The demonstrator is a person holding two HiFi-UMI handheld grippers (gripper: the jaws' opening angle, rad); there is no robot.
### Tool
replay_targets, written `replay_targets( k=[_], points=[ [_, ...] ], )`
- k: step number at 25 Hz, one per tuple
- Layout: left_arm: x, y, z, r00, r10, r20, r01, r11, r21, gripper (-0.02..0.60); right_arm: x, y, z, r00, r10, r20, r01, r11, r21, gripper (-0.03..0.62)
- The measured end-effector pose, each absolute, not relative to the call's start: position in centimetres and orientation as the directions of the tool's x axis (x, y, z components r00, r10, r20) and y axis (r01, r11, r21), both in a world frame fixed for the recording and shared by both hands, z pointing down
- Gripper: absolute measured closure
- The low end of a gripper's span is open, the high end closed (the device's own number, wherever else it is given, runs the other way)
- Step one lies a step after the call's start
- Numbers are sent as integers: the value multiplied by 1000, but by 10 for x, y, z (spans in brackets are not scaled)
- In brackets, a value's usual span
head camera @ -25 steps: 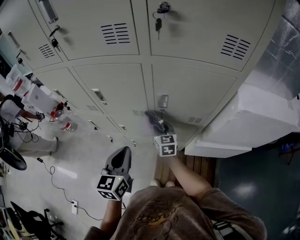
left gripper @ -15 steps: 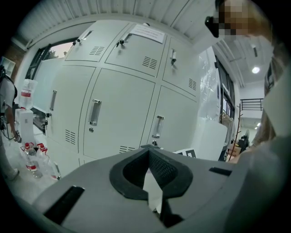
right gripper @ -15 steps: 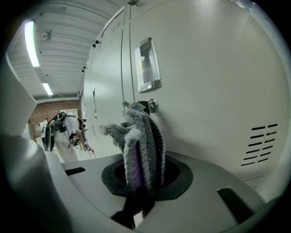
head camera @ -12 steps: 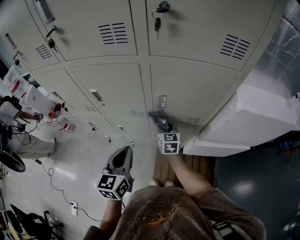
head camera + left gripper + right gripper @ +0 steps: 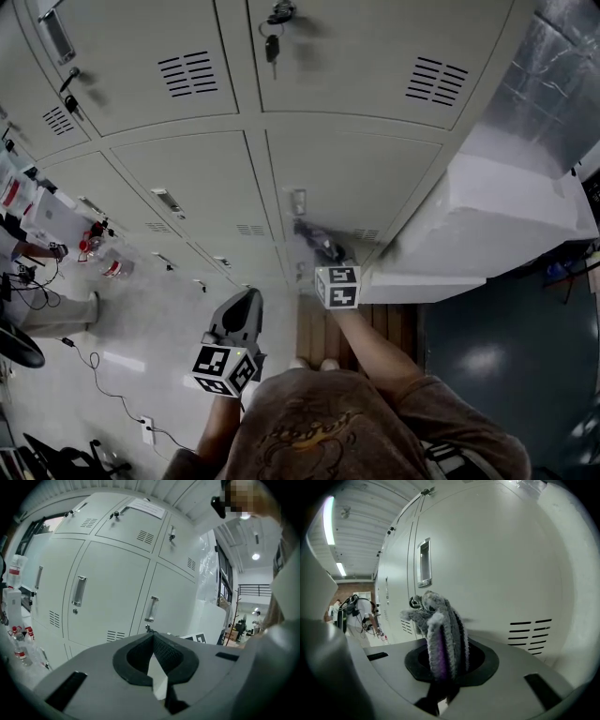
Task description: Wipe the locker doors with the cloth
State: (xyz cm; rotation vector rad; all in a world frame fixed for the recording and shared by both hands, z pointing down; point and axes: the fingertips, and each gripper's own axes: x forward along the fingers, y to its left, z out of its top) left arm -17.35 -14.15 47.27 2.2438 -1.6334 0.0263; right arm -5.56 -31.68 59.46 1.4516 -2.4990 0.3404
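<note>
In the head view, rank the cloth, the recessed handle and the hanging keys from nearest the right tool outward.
1. Cloth, gripped in the right tool itself.
2. Recessed handle, just above it on the same door.
3. Hanging keys, far up on the upper door.

Right gripper, arm stretched forward, clamps the cloth; left gripper hangs low, jaws together.

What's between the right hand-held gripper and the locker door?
Only the cloth, clamped in the right hand-held gripper and sticking out toward the locker door; the right gripper view shows it.
</note>
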Motion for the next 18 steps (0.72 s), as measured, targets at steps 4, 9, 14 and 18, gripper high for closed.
replay_targets(
  k=[4,9,14,18],
  points=[
    [-159,-148,472,369,-904,215,-909,-303,286,581,-32,-319,590,-455,-836,308,-885,462,-54,540],
    [-142,-154,471,413,-887,207,-891,-348,292,581,-2,-321,583,-417,-860,293,-904,427,-32,542],
    [-130,-159,471,445,-872,202,-877,-380,294,581,28,-322,578,-370,-882,293,-924,381,-22,542],
    [-120,-162,471,470,-860,198,-865,-404,296,581,50,-324,576,-332,-897,290,-939,343,-14,542]
  ],
)
